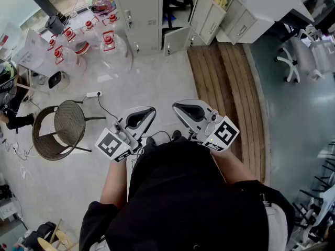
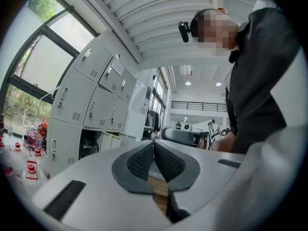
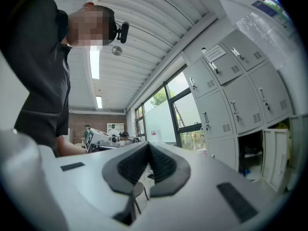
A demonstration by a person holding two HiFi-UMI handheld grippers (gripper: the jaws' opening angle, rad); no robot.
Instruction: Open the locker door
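Head view, closest in: looking down on a black top (image 1: 183, 192), both forearms stretched forward. Holding the white left claw (image 1: 142, 115) and the white right claw (image 1: 184, 109) side by side, near each other, over pale floor.

Left gripper view: left claw (image 2: 154, 146) clenched, dark ribbed pads (image 2: 139, 161) pressed together, grasping nothing. Right gripper view: right claw (image 3: 148, 148) clenched too, also empty.

Further out on the left, a round brown wicker chair (image 1: 63, 127), then a white power strip (image 1: 93, 94). On the right, a band of brown wooden planks (image 1: 225, 82). Beyond that, clear water jugs with red caps (image 1: 112, 48).

Farthest off, well apart from both claws, the bank of grey metal lockers (image 1: 144, 42): a closed grey locker door (image 1: 140, 8) in the left column, several open doors (image 1: 207, 15) beside it.
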